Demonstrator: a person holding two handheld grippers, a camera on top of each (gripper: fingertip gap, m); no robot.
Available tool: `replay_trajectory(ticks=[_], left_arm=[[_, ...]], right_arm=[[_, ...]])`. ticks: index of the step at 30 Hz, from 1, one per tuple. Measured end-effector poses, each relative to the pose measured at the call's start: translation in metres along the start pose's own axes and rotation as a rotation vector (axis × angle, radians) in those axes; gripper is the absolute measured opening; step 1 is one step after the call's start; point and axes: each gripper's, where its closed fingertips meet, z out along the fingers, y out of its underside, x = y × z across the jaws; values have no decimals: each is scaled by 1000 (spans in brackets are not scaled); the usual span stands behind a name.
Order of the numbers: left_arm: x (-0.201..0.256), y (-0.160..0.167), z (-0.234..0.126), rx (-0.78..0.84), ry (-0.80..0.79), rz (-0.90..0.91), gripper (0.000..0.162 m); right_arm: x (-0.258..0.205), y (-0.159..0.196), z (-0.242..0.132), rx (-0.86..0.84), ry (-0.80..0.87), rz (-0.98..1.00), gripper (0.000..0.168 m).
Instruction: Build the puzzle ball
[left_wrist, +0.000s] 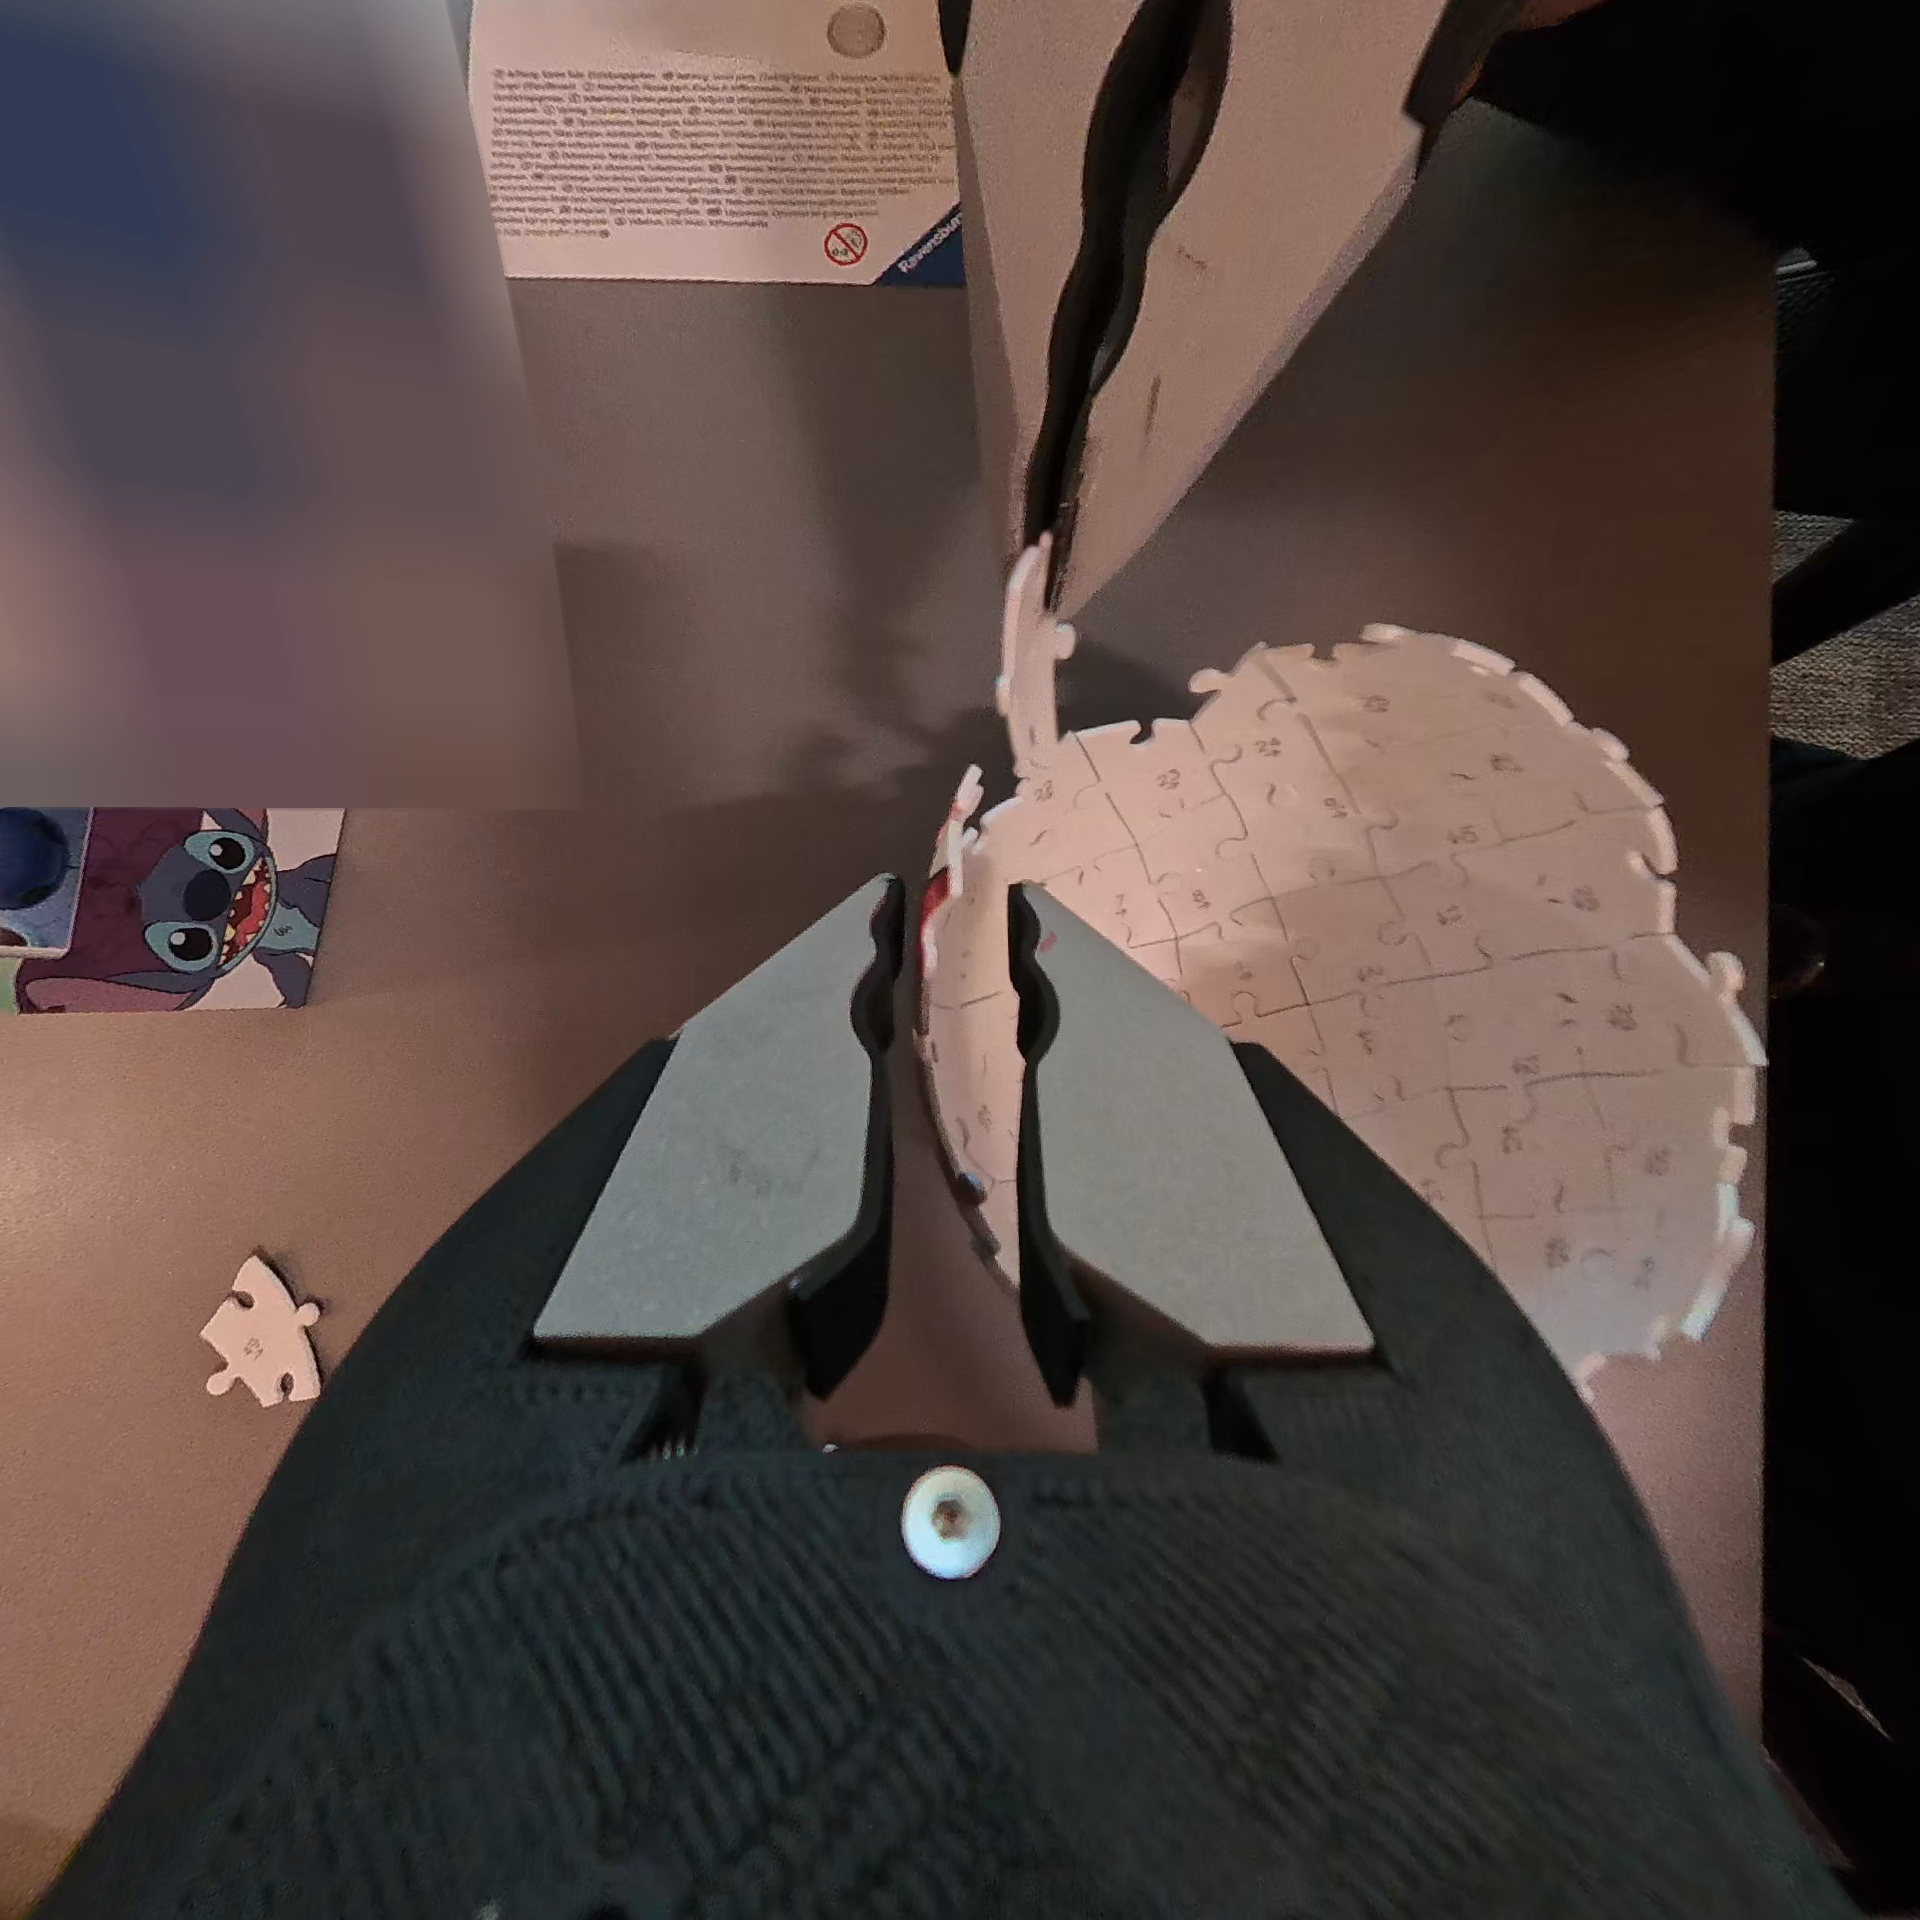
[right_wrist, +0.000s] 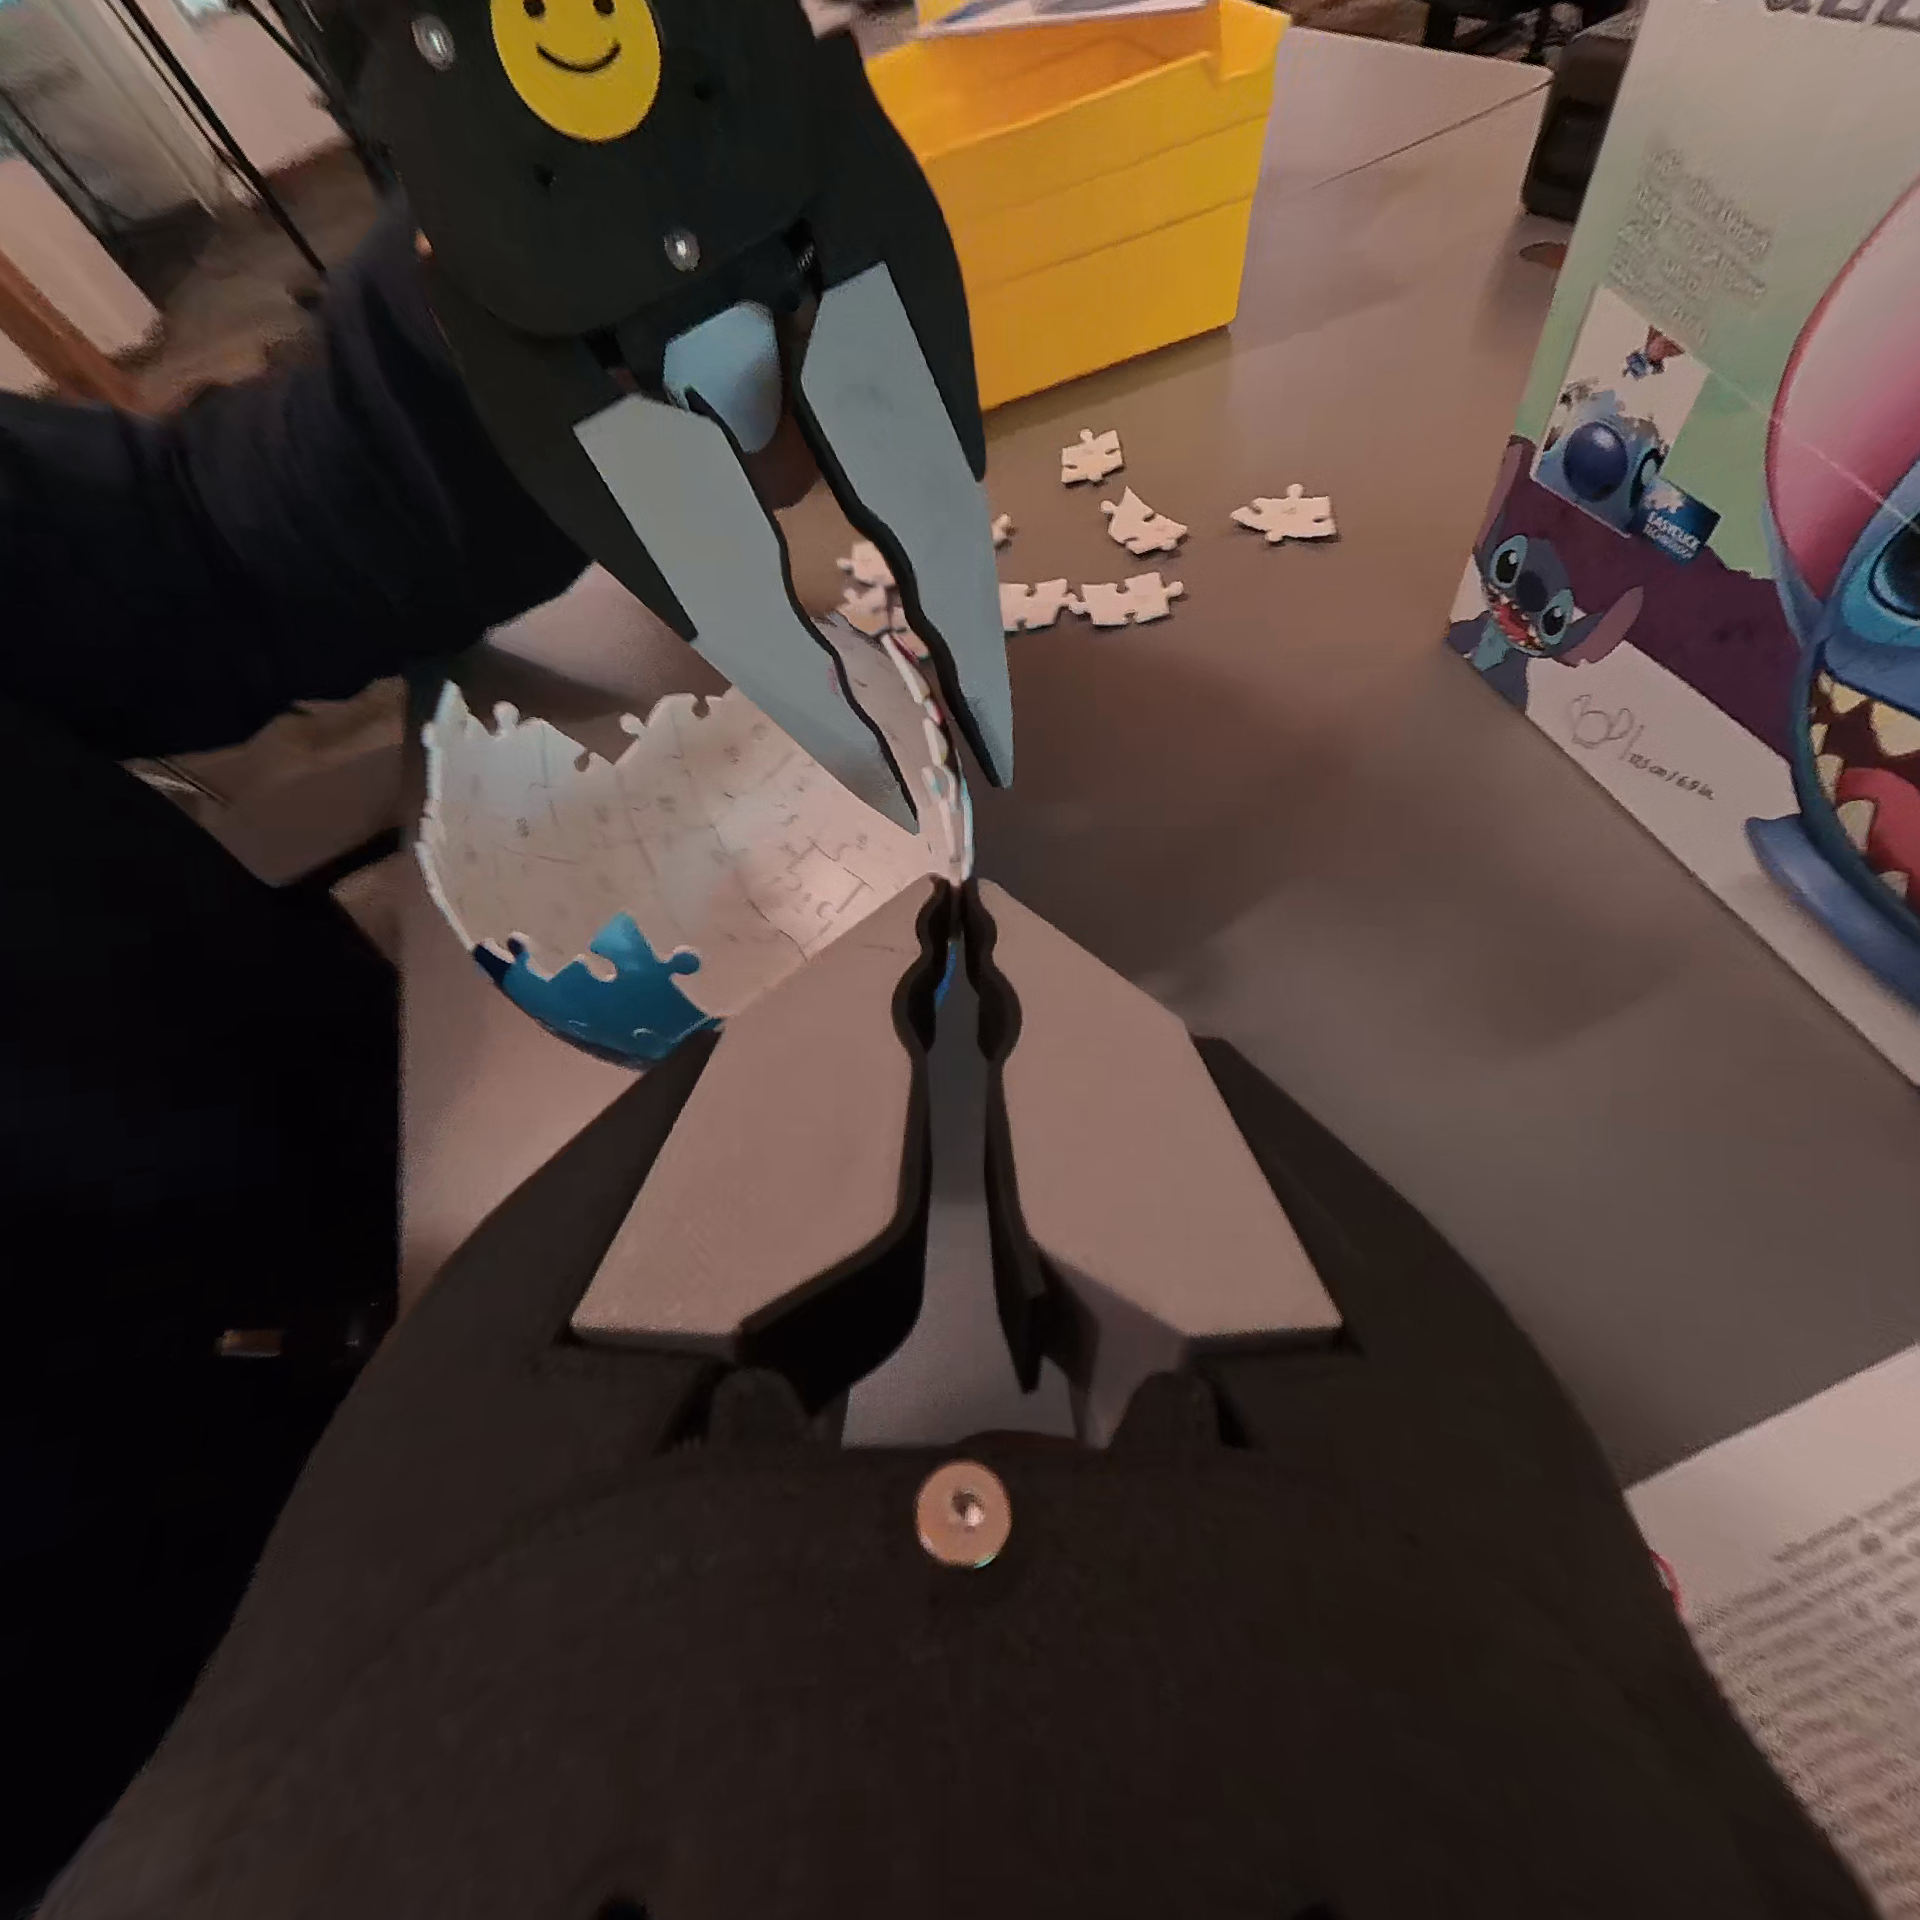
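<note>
My left gripper (left_wrist: 954, 914) has its jaws set narrowly around the rim of the half-built puzzle ball (left_wrist: 1382, 987), which sits on the counter (left_wrist: 727, 520). My right gripper (right_wrist: 954, 902) pinches a white puzzle piece (left_wrist: 1029, 665) at that same rim, apparently touching it. Loose pieces (right_wrist: 1143, 520) lie near a yellow tray (right_wrist: 1101, 177).

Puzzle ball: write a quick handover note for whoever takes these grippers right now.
Left gripper: clamped on the shell at its rim.
Right gripper: pinching a white piece at the rim, just beyond the left's grip; not clearly seated.
Done: about half the ball is joined.
Left: seat this piece, then add the loose pieces lying on the table.
</note>
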Motion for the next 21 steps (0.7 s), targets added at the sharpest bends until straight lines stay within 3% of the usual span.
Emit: replay_trajectory(ticks=[1, 8, 21], left_arm=[[0, 0, 0, 3, 3, -3, 18], [0, -3, -6, 18, 8, -12, 23], [-2, -9, -31, 61, -1, -23, 32]], right_arm=[[-1, -1, -2, 19, -34, 38, 0], [-6, -11, -11, 126, -231, 263, 0], [3, -4, -8, 88, -150, 214, 0]])
